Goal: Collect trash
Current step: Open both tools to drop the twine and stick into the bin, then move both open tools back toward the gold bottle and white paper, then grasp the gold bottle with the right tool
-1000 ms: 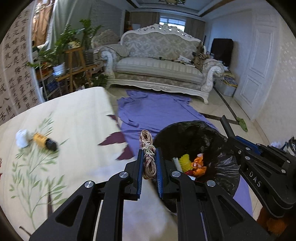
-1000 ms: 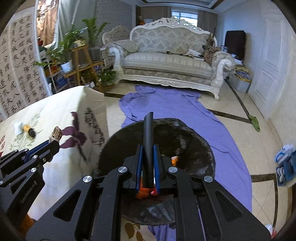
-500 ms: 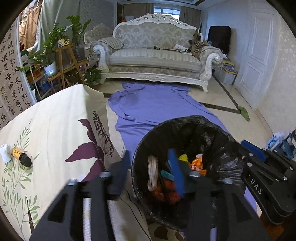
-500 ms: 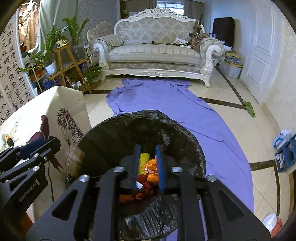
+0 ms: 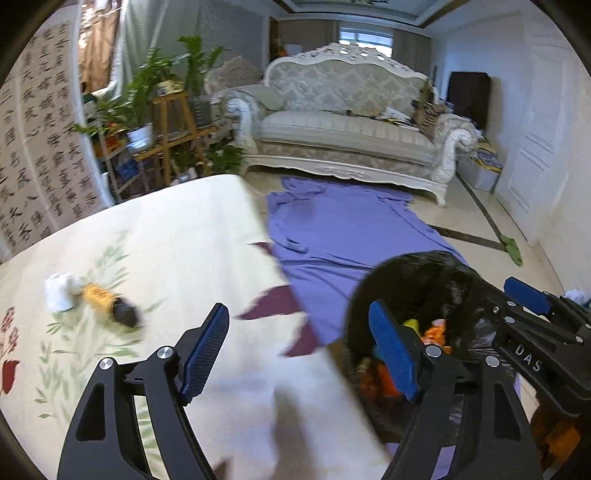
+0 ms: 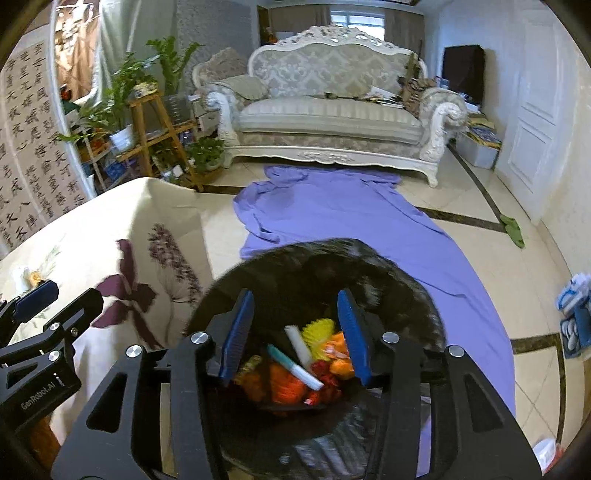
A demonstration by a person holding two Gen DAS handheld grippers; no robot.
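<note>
You had soft daylight from the window behind the sofa, bright enough and slightly cool. Both views bent hard at the edges, with black corners. Motion blur smeared the near things: the bottle on the table, the table's near edge, and the bin rim. The far room stayed fairly sharp. Shadows were faint, without glare.

Before you stands an ornate white sofa under a window giving daylight. A purple cloth lies on the pale tiled floor. To your left you have potted plants and a calligraphy wall hanging; to your right, a white door.
</note>
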